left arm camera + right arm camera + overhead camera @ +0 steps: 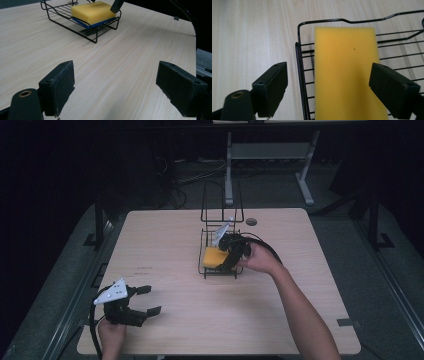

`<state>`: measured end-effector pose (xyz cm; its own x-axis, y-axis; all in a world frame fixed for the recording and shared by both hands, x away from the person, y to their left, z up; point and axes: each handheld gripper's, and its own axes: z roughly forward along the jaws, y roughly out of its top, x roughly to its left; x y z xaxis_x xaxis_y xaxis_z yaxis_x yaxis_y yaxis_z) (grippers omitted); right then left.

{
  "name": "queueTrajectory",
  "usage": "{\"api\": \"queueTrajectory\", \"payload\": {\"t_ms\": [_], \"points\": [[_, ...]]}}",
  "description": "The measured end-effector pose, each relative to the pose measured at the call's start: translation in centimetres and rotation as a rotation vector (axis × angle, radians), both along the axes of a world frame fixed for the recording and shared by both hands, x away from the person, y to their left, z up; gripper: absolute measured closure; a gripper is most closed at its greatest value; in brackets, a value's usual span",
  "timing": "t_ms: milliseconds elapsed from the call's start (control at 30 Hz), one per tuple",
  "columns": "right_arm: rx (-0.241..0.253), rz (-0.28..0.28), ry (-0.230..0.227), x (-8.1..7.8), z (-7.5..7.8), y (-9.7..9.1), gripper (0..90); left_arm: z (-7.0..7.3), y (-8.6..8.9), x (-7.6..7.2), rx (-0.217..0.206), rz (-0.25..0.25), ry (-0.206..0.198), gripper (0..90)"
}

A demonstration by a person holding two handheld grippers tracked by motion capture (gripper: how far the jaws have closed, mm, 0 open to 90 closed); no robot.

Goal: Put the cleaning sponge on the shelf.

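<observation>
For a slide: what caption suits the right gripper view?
Open right claw poised over a yellow sponge lying in a black wire rack.

Left gripper (146, 300): black body, grey three-cornered plate (111, 292) on top, black cable (93, 330) looping back past the hand. Right gripper (231, 261): same black build, same grey plate (221, 233), thick black cable (267, 248) arcing over the wrist. Fingers (60, 85) blocky, matte black, flat inner faces, small round holes on the upper edges, edges a bit frayed. Brass-coloured bushing (25, 94) set in a rounded black boss at lower left of both gripper views. Forearms bare, no sleeves visible.
</observation>
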<state>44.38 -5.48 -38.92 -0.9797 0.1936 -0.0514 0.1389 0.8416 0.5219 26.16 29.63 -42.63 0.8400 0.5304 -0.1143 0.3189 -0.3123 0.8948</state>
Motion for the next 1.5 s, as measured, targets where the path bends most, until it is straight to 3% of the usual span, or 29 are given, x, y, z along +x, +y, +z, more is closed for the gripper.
{"api": "queueTrajectory", "payload": {"t_ms": [567,1033,1300,1500], "points": [[0.023,0.008,-0.038,-1.8,-0.5,0.3,15.1,0.0,0.0,0.0,-0.003,-0.002,0.0,14.6],[0.026,0.013,-0.071,-4.2,-0.1,-0.8,15.2,-0.1,-0.3,0.0,-0.003,-0.013,-0.001,14.6],[0.038,0.012,-0.041,-5.4,-0.4,-1.9,15.0,-0.1,-0.5,0.0,0.001,-0.019,0.001,14.6],[0.027,0.008,-0.045,-6.1,-0.2,-2.8,14.8,-0.1,-0.6,0.0,0.008,-0.023,0.002,14.6]]}}
